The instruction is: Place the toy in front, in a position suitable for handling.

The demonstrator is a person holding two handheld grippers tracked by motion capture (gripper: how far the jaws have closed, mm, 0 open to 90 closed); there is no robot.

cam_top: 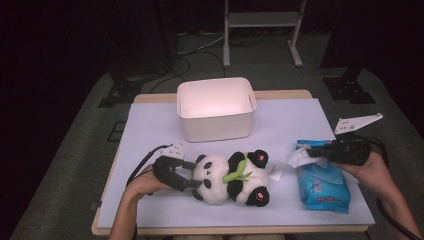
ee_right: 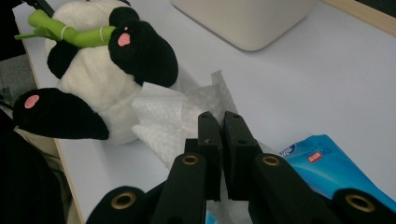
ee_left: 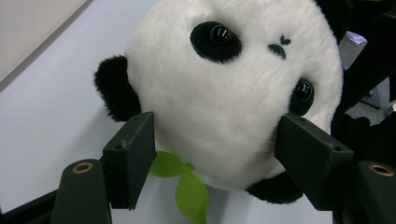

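lilac table (cam_top: 150,125), right gripper (cam_top: 314,151) pinching wipe (cam_top: 298,156)

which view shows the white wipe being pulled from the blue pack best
The right gripper view: the white wipe lies close up, its folds clear, pinched between the shut jaws of the right gripper above the blue pack. The high view shows it small and crumpled at the gripper's tip.

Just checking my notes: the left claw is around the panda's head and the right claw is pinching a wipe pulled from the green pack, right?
Not quite: the pack is blue, not green, as the high view shows. The rest holds: the left claw brackets the panda's head, and the right claw pinches the wipe.
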